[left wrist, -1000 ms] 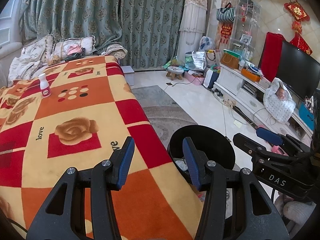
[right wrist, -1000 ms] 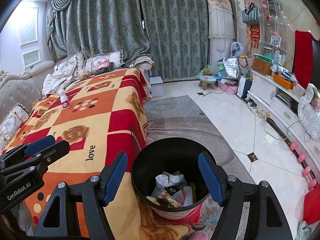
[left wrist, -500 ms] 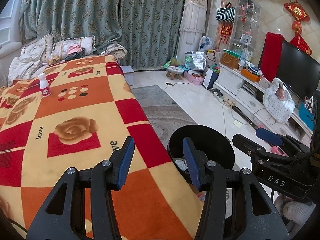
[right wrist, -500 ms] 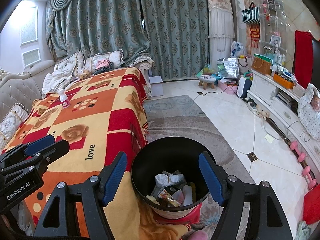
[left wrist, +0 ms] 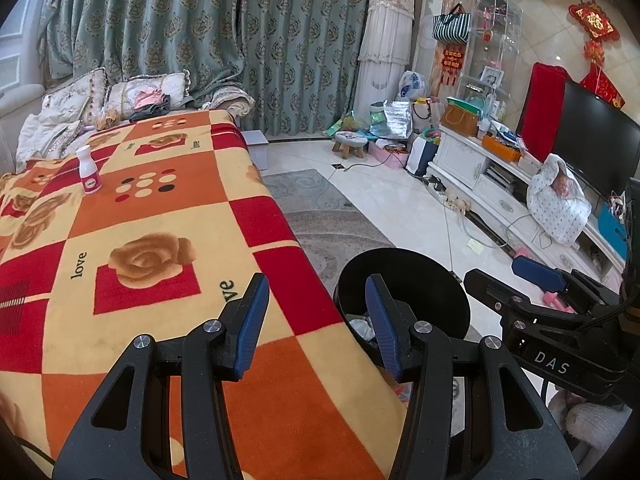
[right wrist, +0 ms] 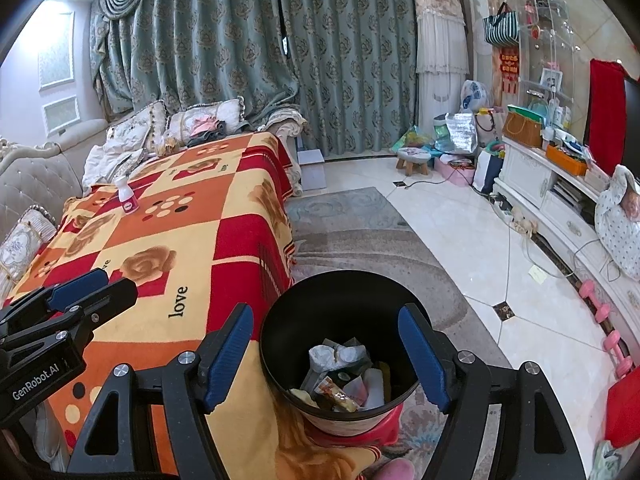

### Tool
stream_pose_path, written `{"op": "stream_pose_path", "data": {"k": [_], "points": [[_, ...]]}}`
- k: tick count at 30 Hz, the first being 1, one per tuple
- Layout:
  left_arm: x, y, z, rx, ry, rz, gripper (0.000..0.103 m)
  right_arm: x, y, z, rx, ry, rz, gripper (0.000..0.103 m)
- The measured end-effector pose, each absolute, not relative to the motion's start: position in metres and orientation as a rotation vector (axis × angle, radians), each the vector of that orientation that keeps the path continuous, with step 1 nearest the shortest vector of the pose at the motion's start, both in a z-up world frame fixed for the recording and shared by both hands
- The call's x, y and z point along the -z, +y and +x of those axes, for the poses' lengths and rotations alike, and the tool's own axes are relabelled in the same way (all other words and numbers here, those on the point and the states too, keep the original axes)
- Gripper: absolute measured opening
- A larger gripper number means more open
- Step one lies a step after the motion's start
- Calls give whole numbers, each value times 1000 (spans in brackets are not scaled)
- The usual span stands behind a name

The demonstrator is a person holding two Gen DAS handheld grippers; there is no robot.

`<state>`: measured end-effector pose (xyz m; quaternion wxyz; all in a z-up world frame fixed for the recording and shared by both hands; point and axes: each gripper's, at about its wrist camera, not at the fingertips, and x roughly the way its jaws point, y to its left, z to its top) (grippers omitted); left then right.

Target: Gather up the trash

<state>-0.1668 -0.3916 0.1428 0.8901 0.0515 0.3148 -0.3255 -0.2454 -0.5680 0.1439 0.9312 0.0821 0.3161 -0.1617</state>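
Observation:
A black trash bin stands on the floor at the near corner of the blanket-covered table; it holds crumpled paper and wrappers. It also shows in the left wrist view. A small white bottle with a pink label stands upright far back on the blanket; it shows in the right wrist view too. My left gripper is open and empty above the blanket's near edge. My right gripper is open and empty, just above the bin.
The table carries a red, orange and yellow rose blanket. A sofa with cushions lies behind it. A grey rug, a small stool, bags, a white TV cabinet and pink dumbbells fill the right.

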Motion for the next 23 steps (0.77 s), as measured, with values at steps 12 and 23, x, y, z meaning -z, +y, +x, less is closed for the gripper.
{"op": "stream_pose_path", "data": {"k": [12,23], "points": [[-138,-394,-169,684,662,114,49,-136,-572,-248,334,655,172,73],[-131,-395,-164,687,678,107,49,-133,-574,-250,333,678,168,74]]}}
